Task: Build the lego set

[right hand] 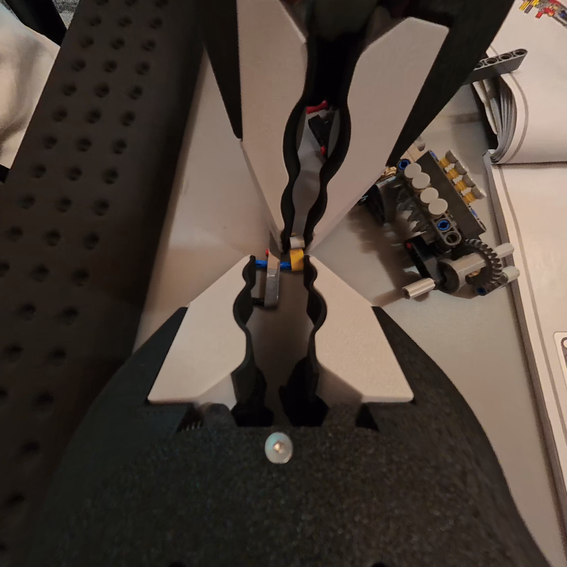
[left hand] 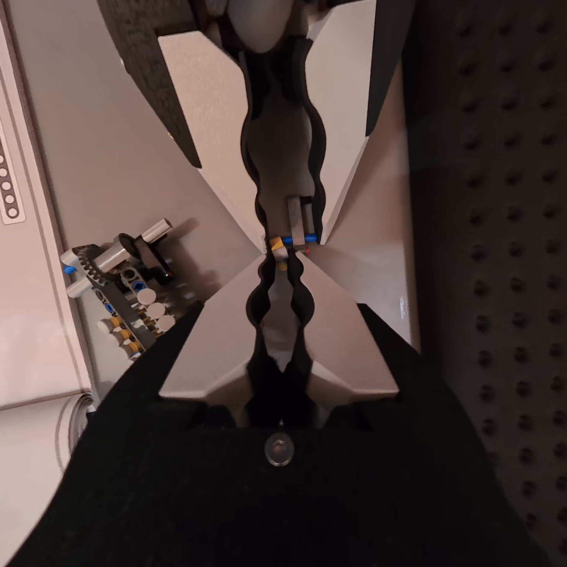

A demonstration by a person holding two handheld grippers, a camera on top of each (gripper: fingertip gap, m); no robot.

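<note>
Both grippers meet tip to tip over the white table [right hand: 460, 368]. My right gripper [right hand: 278, 260] is shut on a small sub-assembly [right hand: 273, 276]: a grey beam on a blue pin with a yellow connector [right hand: 296, 259] at one end. My left gripper [left hand: 280, 260] comes from the opposite side and is shut on a small grey piece [right hand: 297, 242] that sits against the yellow connector [left hand: 277, 242]. In the left wrist view the right gripper [left hand: 291, 242] hangs from the top with the grey beam [left hand: 296, 217] between its fingers.
A larger engine-like build [right hand: 445, 221] with a dark gear, grey cylinders and yellow parts lies on the table; it also shows in the left wrist view [left hand: 122, 285]. An instruction booklet [right hand: 537, 107] carries a dark beam [right hand: 503, 63]. A black perforated board [left hand: 506, 276] flanks the work spot.
</note>
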